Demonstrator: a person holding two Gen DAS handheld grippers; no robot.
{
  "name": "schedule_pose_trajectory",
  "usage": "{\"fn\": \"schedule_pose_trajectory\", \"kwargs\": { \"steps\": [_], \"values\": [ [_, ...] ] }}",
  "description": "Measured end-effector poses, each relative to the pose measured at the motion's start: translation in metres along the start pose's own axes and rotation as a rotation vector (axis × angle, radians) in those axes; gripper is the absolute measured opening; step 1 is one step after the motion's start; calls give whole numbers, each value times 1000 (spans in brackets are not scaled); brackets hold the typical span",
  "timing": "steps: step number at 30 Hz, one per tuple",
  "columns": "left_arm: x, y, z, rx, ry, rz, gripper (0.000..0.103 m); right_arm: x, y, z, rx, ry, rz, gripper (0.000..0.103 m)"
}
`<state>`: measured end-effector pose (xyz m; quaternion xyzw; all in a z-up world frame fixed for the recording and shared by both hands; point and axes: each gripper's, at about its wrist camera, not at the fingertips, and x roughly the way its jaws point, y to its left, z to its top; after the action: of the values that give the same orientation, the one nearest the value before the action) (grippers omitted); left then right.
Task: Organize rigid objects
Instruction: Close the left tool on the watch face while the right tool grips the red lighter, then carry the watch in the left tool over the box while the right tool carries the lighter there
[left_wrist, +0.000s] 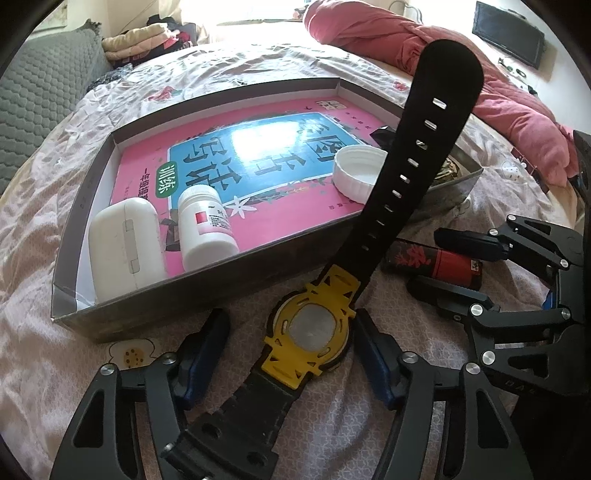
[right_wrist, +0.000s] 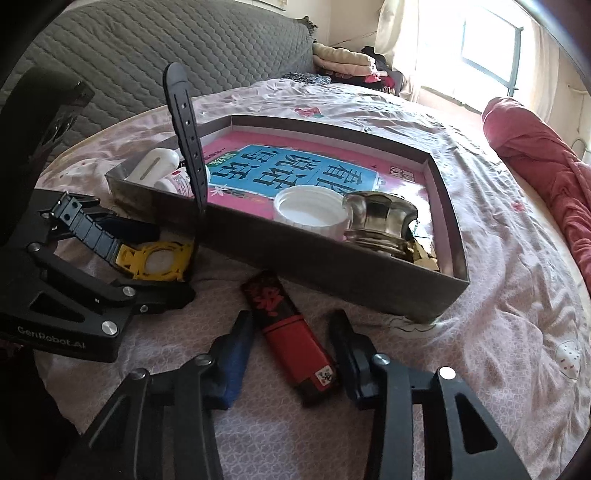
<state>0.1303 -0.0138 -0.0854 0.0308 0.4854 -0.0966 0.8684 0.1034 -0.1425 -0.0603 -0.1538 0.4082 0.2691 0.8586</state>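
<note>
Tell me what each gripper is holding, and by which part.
Nothing is held. The left gripper stands open around the watch case; the right gripper stands open around the red lighter.

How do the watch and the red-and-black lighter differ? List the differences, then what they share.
The watch has a yellow case back facing up; the lighter is a red and black block.
One strap of the watch stands up against the box; the lighter lies flat.
The watch sits between the fingers of the left gripper, the lighter within the right gripper.
Both lie on the bedsheet, outside the box, and neither is clamped.
</note>
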Motion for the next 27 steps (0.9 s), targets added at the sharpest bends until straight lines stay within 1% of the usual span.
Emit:
{"fn": "schedule_pose_trajectory", "kwargs": {
  "steps": [2, 3, 4, 8, 10, 12, 14, 17, 22, 27],
  "values": [
    [-3, -2, -1, 3, -3, -7, 58, -1, 0, 0, 10, 4, 14, 39],
    [-4, -3, -1, 2, -9, -11, 47, -2, -2, 0, 25, 7, 32, 37],
    [-5, -3, -2, -3, -11, -13, 46, -3, -3, 0, 37, 8, 47, 35],
    [-10, 0, -2, -23, -14, -29, 46, -8, -7, -1, 70, 8, 101, 29],
    [-14, 3, -2, -50, -19, -45, 46, -11, -6, -2, 75, 7, 122, 23],
    [-17, 6, -2, -68, -20, -58, 46, -13, -5, -2, 70, 8, 127, 23],
    [-20, 7, -3, -74, -26, -55, 46, -13, -3, -3, 62, 12, 127, 23],
    [-29, 5, -4, -72, -41, -47, 46, -18, -3, -3, 78, -2, 152, 23],
    [-53, 8, 2, -91, -96, -49, 46, -35, -5, 0, 110, -57, 166, 23],
    [-76, 16, 10, -127, -156, -27, 46, -58, -11, 12, 159, -156, 143, 23]
  ]
}}
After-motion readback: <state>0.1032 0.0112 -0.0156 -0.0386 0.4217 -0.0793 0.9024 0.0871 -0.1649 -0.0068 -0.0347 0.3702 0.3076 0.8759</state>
